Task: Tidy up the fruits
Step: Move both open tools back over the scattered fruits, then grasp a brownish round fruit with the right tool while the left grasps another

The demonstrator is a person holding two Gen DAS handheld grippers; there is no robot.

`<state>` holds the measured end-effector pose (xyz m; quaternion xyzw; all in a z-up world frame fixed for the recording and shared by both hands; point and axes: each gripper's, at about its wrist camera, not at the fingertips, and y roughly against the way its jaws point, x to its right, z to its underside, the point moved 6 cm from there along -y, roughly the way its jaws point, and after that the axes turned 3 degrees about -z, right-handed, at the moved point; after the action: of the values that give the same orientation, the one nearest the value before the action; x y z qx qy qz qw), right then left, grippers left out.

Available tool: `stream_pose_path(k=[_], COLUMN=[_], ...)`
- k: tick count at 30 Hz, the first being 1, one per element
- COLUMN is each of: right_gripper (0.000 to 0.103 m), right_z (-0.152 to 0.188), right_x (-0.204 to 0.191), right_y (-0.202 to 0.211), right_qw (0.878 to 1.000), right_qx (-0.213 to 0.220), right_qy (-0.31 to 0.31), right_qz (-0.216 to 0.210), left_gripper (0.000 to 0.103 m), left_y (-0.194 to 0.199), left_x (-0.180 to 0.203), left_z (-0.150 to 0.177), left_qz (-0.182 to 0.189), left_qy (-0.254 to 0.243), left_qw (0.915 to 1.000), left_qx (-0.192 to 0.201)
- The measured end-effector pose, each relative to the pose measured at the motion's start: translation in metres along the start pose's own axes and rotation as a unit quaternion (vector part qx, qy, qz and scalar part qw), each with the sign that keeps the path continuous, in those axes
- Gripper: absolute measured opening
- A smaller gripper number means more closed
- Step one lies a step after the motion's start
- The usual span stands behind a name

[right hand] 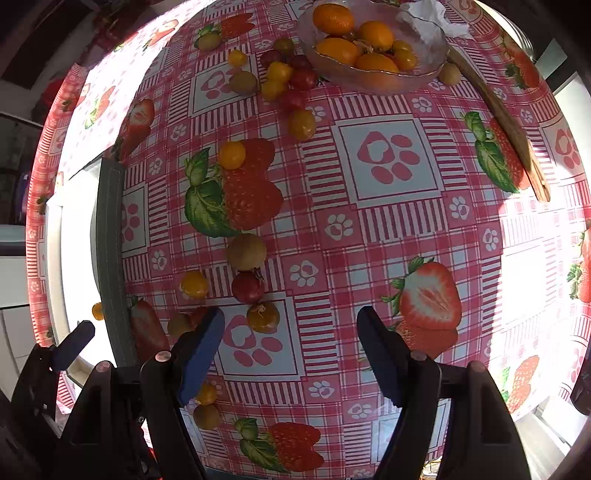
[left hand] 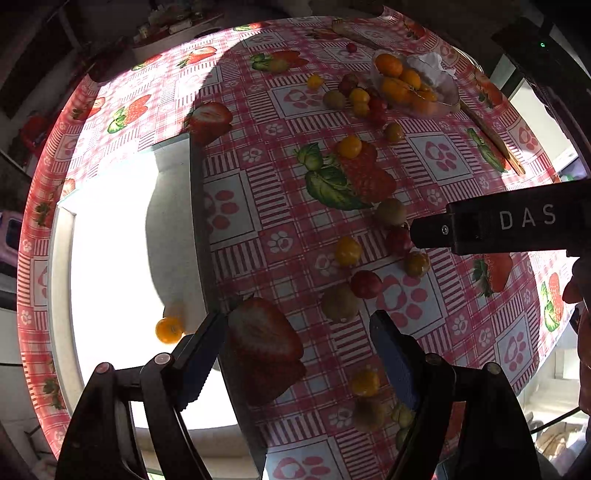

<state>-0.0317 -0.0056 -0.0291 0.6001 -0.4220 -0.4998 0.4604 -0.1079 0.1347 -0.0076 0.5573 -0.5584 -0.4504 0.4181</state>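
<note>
Several small yellow, red and green-brown fruits lie scattered on the strawberry-print tablecloth, among them a green-brown one and a red one. A glass bowl at the far side holds oranges; it also shows in the right wrist view. One yellow fruit lies in a bright white tray at the left. My left gripper is open and empty above the cloth beside the tray. My right gripper is open and empty, just short of a yellow fruit and a red fruit.
A wooden utensil lies at the right of the bowl, with crumpled white paper in the bowl's far side. The tray's dark rim runs along the left. The table edge curves around all sides.
</note>
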Motion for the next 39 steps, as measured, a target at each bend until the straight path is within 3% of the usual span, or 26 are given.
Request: stream_pose_path(k=[15,17,18,19,22,30,39], right_gripper=[0.056,0.047,0.036,0.03,0.03,0.03,0.03], right_z=[-0.035,-0.037,-0.04,-0.039,-0.039,-0.029,-0.005], right_x=[-0.024,-0.025,-0.03,-0.029,-0.027,0.0,0.012], right_y=[-0.04,-0.041,-0.043,-0.043,-0.04,-0.017,0.0], right_qw=[0.997,0.997,0.997,0.997,0.997,0.999,0.999], right_qx=[-0.023,-0.023,-0.024,-0.026,-0.023,-0.014,-0.011], right_qy=[0.065,0.07,0.072,0.073,0.069,0.025,-0.005], right_qz=[-0.016,-0.02,-0.02,-0.021,-0.022,-0.036,-0.045], left_gripper=[0.08,0.063,0.063,0.056,0.029,0.029,0.029], left_y=[-0.036,-0.039,-0.038,-0.038,-0.036,-0.022,0.01], left_x=[0.013,0.015,0.017,0.018,0.023,0.014,-0.001], left_z=[0.003,0.004,0.004,0.004,0.003,0.004,0.008], left_qz=[-0.006,-0.006,-0.008,-0.005,0.005,0.054,0.064], left_qy=[0.012,0.011,0.011,0.011,0.005,0.046,0.043], left_qw=[0.9995,0.9992,0.9994,0.9994,0.9996,0.9967,0.9967], left_qx=[-0.028,-0.037,-0.032,-0.032,-0.027,-0.038,-0.025])
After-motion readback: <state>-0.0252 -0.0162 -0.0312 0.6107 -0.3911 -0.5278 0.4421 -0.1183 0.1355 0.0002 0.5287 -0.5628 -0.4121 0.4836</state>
